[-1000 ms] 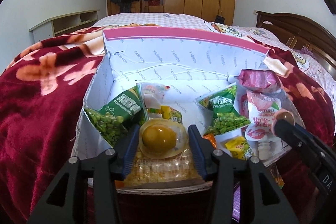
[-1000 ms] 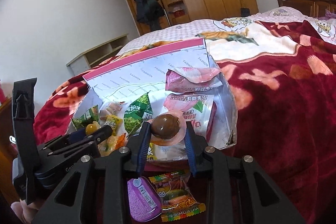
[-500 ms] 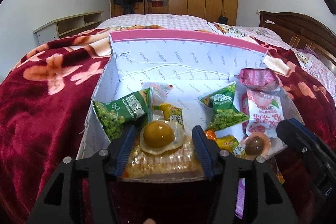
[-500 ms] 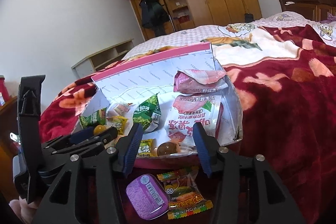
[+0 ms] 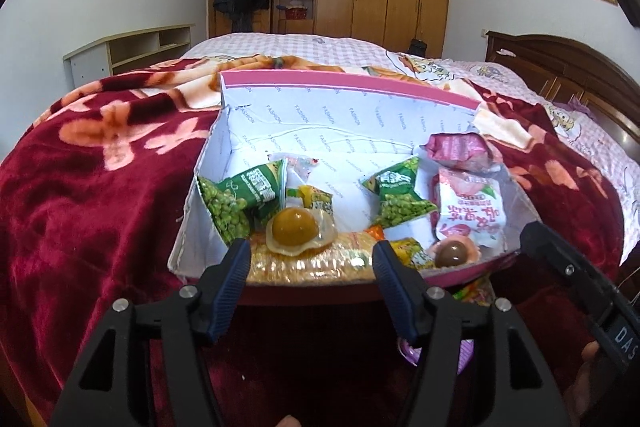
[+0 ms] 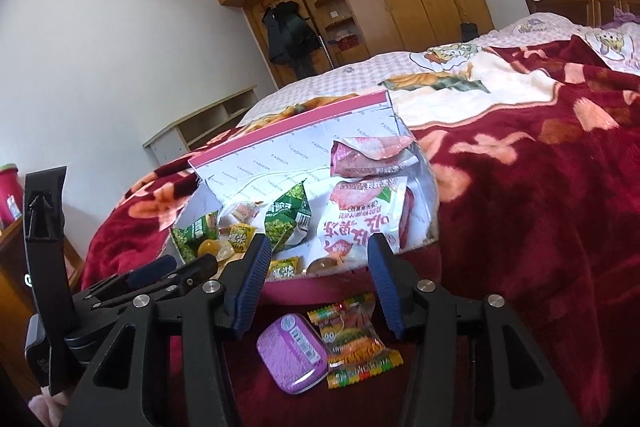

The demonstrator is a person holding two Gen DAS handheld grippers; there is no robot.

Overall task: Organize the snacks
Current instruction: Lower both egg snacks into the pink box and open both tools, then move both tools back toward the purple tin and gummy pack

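Green pea packets (image 5: 244, 201), two; wrapped eggs (image 5: 295, 229), two; both in box (image 5: 320, 119).

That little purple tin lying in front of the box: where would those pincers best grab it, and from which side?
Probably across its two long edges, coming straight down from above. The purple tin lies flat on the blanket, lid up, so only its thin rim offers firm sides. The colourful wrapper touches its right edge, so the open right gripper must avoid pinching that.

box (image 5: 360, 95) pink rim, white lining | blanket (image 5: 100, 187) crimson, peach flowers | tin (image 6: 291, 358) purple
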